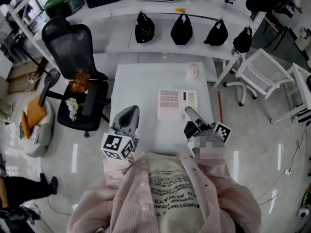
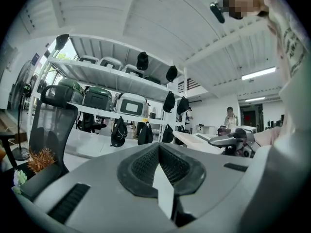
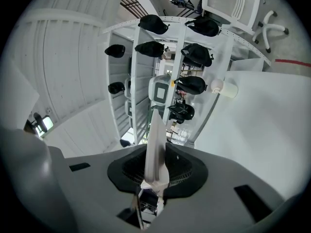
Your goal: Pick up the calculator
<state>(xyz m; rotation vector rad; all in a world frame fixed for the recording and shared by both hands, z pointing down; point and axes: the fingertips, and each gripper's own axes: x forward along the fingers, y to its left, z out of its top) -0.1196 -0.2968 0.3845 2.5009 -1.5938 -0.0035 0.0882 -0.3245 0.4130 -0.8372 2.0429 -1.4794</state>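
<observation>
While the right gripper has its 2 jaws clamped on the calculator, the bite takes only the near right corner, so almost the whole body reaches out ahead of the jaws and off to their left. Seen along those jaws, the calculator shows edge-on as a thin white slab pinched between the dark pads, with the table lying off to one side of it, so it looks to be just clear of the surface, though the head view alone would not settle that. The left gripper hangs apart, on the far side of the calculator from the right jaws, its own jaws together at the tips with nothing between them. My main worry is the lever effect: with so much weight beyond the pads, a quick tilt or swing could make the slab pivot in the grip or slide out and drop back onto the table. A smooth plastic casing would make that slip easier. A small white cup stands well ahead of the jaws and a dropped calculator could knock it.
</observation>
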